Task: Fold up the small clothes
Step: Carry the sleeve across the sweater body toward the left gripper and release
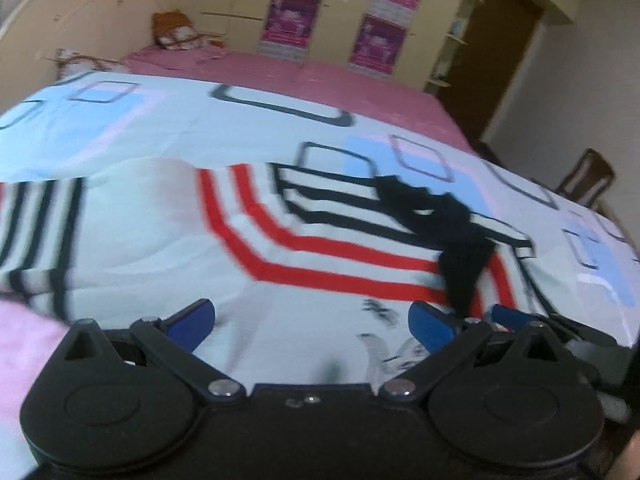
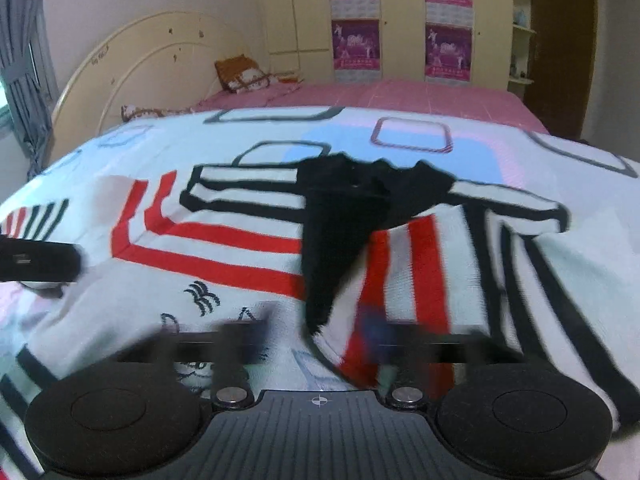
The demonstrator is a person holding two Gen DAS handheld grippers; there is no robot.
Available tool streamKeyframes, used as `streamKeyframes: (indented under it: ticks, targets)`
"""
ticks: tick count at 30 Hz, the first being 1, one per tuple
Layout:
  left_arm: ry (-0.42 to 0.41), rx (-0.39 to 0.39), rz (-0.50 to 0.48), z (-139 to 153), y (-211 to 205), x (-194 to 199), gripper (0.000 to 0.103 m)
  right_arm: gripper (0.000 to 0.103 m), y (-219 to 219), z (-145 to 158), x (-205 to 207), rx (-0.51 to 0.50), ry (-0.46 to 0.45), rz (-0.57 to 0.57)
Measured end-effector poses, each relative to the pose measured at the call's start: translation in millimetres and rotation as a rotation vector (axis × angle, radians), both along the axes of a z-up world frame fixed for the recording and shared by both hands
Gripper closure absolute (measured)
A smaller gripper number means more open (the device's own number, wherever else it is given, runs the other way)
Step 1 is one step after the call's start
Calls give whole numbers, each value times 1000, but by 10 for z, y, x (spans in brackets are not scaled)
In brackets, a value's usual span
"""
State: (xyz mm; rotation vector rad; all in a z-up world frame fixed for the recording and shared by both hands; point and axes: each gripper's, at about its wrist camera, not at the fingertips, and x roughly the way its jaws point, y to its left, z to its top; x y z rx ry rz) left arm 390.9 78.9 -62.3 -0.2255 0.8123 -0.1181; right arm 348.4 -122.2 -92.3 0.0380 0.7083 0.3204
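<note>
A small knitted sweater [image 2: 248, 248], white with red and black stripes and a black collar [image 2: 340, 216], lies spread on the patterned bedsheet [image 1: 248, 120] of a bed [image 2: 420, 96], directly ahead of both tools. In the right wrist view one side panel with red stripes [image 2: 404, 272] is turned over across the body, so the garment looks partly folded; a sleeve with black stripes [image 2: 248, 188] lies flat toward the headboard [image 2: 132, 64]. Left tool [image 1: 310, 322]: jaws well apart, blue pads [image 1: 192, 322] hovering over the lower white body of the sweater, nothing between them. Right tool [image 2: 316, 340]: fingers badly motion-blurred, but they read as spread apart with no cloth pinched; the folded panel edge lies just under them. Handling judgement: the knit is light, soft and fully limp, with no stiffness to carry a fold, so it will drape and sag from any single grip point and may drag on the sheet below. The knit surface should give good friction against the pads; slippage seems unlikely, but stretching the loose weave is a risk if pulled hard. Best hold is probably at edges or corners, such as hem, shoulder seam or cuff, pinching one layer only and using both tools at matched points so the fold line stays straight. Nothing fragile here.
</note>
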Motion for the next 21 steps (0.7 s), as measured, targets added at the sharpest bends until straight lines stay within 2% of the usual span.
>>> streamKeyframes:
  ticks: [2, 3, 4, 5, 9, 12, 15, 17, 18, 19, 21]
  targets:
    - [-8, -11, -42, -22, -171, 76, 0, 31, -135, 60, -88, 2, -17, -7]
    - [-11, -10, -63, -38, -264, 105, 0, 40, -241, 75, -192, 20, -5, -18]
    - [-11, -4, -89, -73, -381, 142, 1, 61, -370, 83, -294, 39, 13, -32]
    - [-4, -1, -110, -110, -466, 174, 1, 67, -507, 71, -270, 45, 36, -50]
    - [12, -5, -156, -277, -699, 313, 2, 70, -1073, 73, -534, 20, 79, -167]
    - [-4, -26, -176, -337, -795, 441, 8, 70, -1385, 129, -657, 12, 91, -263]
    - [-6, -37, -210, -384, -894, 559, 27, 69, -1672, 101, -663, 9, 92, -378]
    - [15, -20, -230, -443, -970, 663, 48, 69, -1815, 81, -623, 41, 91, -422]
    - [26, -17, -232, -459, -979, 685, 53, 69, -1869, 64, -596, 53, 97, -430]
    - [35, -12, -232, -488, -992, 717, 63, 69, -1907, 33, -553, 59, 104, -438]
    - [33, -4, -230, -488, -972, 738, 95, 69, -1978, 10, -514, 76, 97, -447]
